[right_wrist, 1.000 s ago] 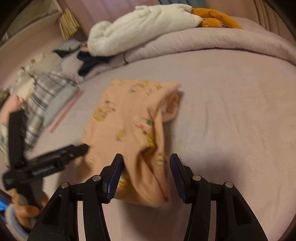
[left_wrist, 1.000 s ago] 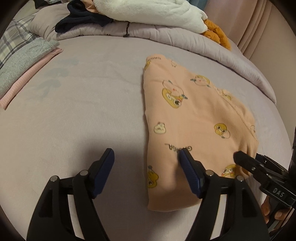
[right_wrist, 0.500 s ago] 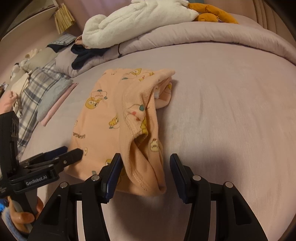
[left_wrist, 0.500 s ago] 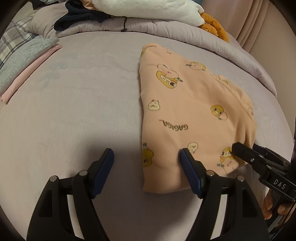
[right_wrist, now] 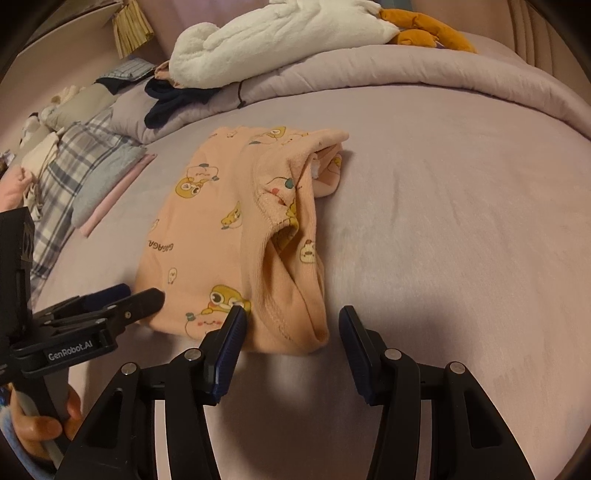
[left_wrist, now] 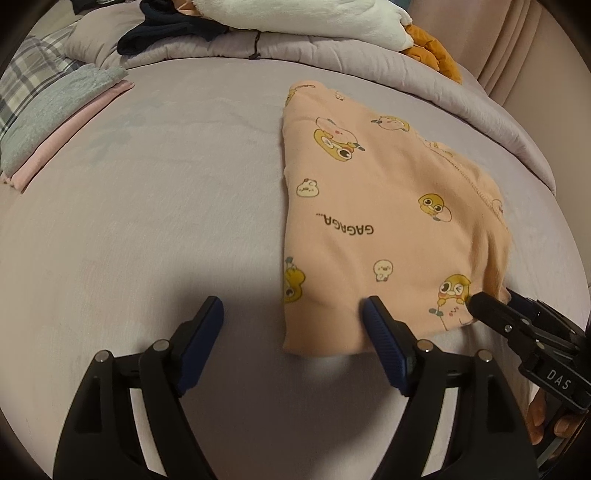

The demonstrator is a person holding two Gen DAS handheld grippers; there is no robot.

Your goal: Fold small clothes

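Left gripper (left_wrist: 291, 321): jaws parted, just widened further, nothing pressed; near corner of garment between them. Right gripper (right_wrist: 291, 325): jaws apart, straddling the garment's near hem, not pinching. Peach printed garment (left_wrist: 376, 229) lies folded mid-bed (left_wrist: 147, 206). Folded stack (left_wrist: 55, 122) at bed's left edge; white plush (right_wrist: 280, 33) on far duvet.

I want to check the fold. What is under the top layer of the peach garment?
At the open edge of the peach garment, more peach printed fabric and a white bit show. Deeper inside is covered.
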